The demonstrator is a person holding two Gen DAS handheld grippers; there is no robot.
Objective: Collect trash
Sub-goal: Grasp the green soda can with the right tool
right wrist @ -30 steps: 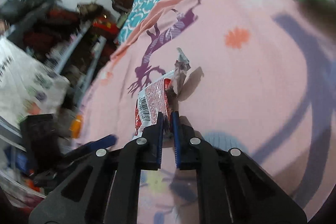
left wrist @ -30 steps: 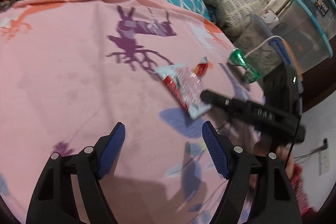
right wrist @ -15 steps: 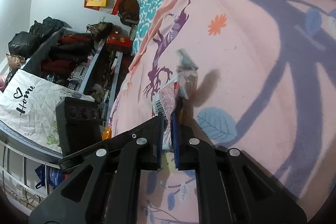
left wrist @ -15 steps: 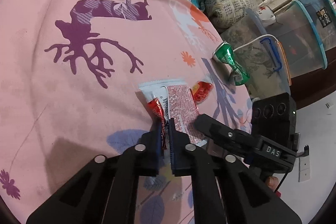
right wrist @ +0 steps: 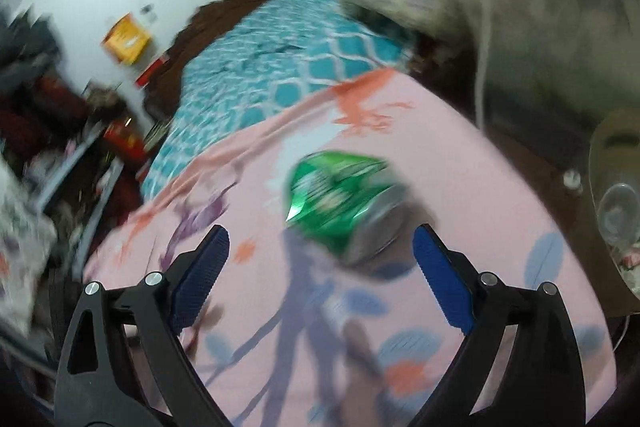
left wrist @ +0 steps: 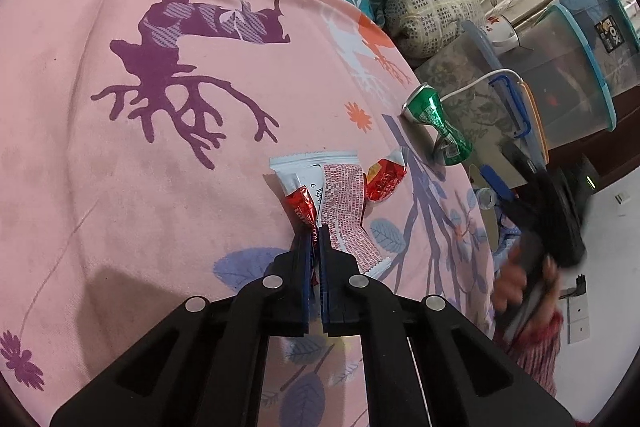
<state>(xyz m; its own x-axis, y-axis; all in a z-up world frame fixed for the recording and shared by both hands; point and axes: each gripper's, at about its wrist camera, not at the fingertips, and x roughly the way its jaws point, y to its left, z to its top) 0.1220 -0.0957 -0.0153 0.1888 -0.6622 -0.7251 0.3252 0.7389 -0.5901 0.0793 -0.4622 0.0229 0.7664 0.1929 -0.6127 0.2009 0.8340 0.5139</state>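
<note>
The bed (left wrist: 120, 187), under a pink sheet printed with purple deer, carries all the trash in view, so collecting looks barely begun; no bin or bag shows in either view.

The green can (left wrist: 436, 121), crushed at the waist, lies near the bed's edge, untouched. The right gripper (right wrist: 320, 267) faces it in a blurred picture: its jaws have just been opening and now stand wide apart, the can ahead of them and nothing between the pads.

The wrapper (left wrist: 340, 203), red and white, lies flat on the sheet in the middle of the left wrist view. The left gripper (left wrist: 319, 247) has its jaws closed on the wrapper's near end, but it is not yet lifted.

A small red scrap (left wrist: 386, 179) sits just beside the wrapper, free.

By my reckoning, one piece is gripped and the can and scrap remain.
</note>
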